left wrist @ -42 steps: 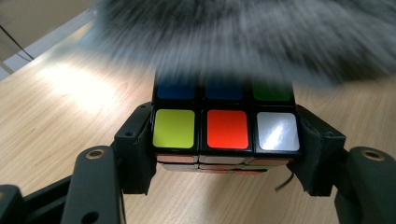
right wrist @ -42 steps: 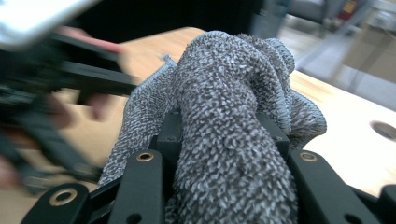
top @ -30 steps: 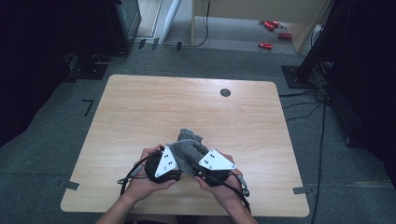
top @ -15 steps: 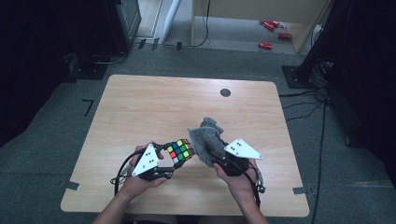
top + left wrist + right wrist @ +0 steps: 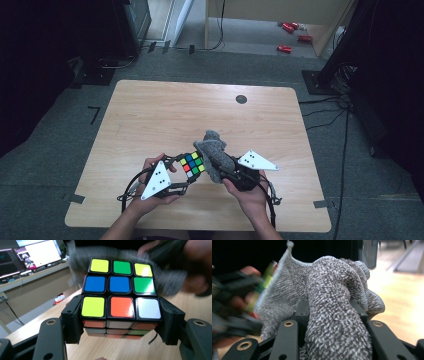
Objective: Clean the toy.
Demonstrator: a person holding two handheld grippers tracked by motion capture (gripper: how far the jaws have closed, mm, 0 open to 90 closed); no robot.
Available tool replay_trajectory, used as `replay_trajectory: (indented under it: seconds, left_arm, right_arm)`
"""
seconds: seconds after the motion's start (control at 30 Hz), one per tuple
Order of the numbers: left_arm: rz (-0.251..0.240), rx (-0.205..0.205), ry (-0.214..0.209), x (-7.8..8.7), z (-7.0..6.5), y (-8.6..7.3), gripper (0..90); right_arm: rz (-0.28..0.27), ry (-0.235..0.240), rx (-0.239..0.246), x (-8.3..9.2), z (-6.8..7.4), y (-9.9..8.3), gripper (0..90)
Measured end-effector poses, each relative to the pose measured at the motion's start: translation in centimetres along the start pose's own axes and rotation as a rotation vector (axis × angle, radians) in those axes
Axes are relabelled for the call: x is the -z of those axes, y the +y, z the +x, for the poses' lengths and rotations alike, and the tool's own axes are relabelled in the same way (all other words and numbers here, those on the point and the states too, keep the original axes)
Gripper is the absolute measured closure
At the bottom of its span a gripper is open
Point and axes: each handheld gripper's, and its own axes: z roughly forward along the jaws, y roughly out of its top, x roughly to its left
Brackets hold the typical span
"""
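Pale wooden tabletop (image 5: 150, 130), near edge at 6 o'clock: puzzle cube (image 5: 192, 164) clamped steady in left claw (image 5: 186, 172) for cleaning; grey cloth (image 5: 215, 152), bunched in right claw (image 5: 226, 170), at cube's 3 o'clock, poised for wiping.

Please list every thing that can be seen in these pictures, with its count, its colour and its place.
puzzle cube: one, many-coloured, clamped in the left gripper above the table's near edge
cloth: one, grey, bunched in the right gripper, beside the cube
table: one, light wood, centre
round cap: one, dark, far side of the table
red objects: several, on the floor beyond the table
left gripper: black, shut on the cube
right gripper: black, shut on the cloth
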Motion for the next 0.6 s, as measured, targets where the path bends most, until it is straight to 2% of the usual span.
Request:
replay_trajectory:
  seconds: [0.07, 0.1, 0.17, 0.23, 0.3, 0.4, 0.53, 0.6]
  left_arm:
    - [-0.029, 0.014, -0.001, 0.0, 0.1, 0.3, 34.7]
    - [-0.031, 0.02, -0.003, 0.0, 0.1, 0.3, 34.7]
    - [-0.015, 0.021, -0.001, 0.0, 0.3, 0.1, 34.7]
    - [0.001, 0.028, 0.001, 0.0, 0.5, -0.3, 34.6]
    - [0.007, 0.039, 0.001, 0.0, 0.7, -0.6, 34.6]
    - [0.011, 0.036, -0.005, -0.2, 0.6, -0.7, 34.6]
    - [0.03, 0.018, -0.016, -0.5, 0.2, -0.8, 34.6]
    - [0.025, 0.022, -0.02, -0.6, 0.1, -0.7, 34.6]
  right_arm:
    - [0.042, -0.015, -0.025, -0.3, -0.9, -0.6, 61.9]
    - [0.096, -0.032, -0.029, -0.7, -1.5, -1.0, 61.8]
    - [0.139, -0.032, -0.051, -1.0, -2.2, -1.4, 61.7]
    - [0.113, -0.019, -0.098, -0.7, -2.7, -1.2, 61.7]
    - [0.071, -0.019, -0.112, 0.0, -2.7, -0.6, 61.7]
    - [0.005, -0.001, -0.089, 1.1, -1.7, 0.9, 61.4]
    - [-0.101, 0.06, -0.023, 2.4, 0.4, 2.5, 61.0]
    - [-0.145, 0.089, -0.015, 2.8, 0.9, 2.9, 61.0]
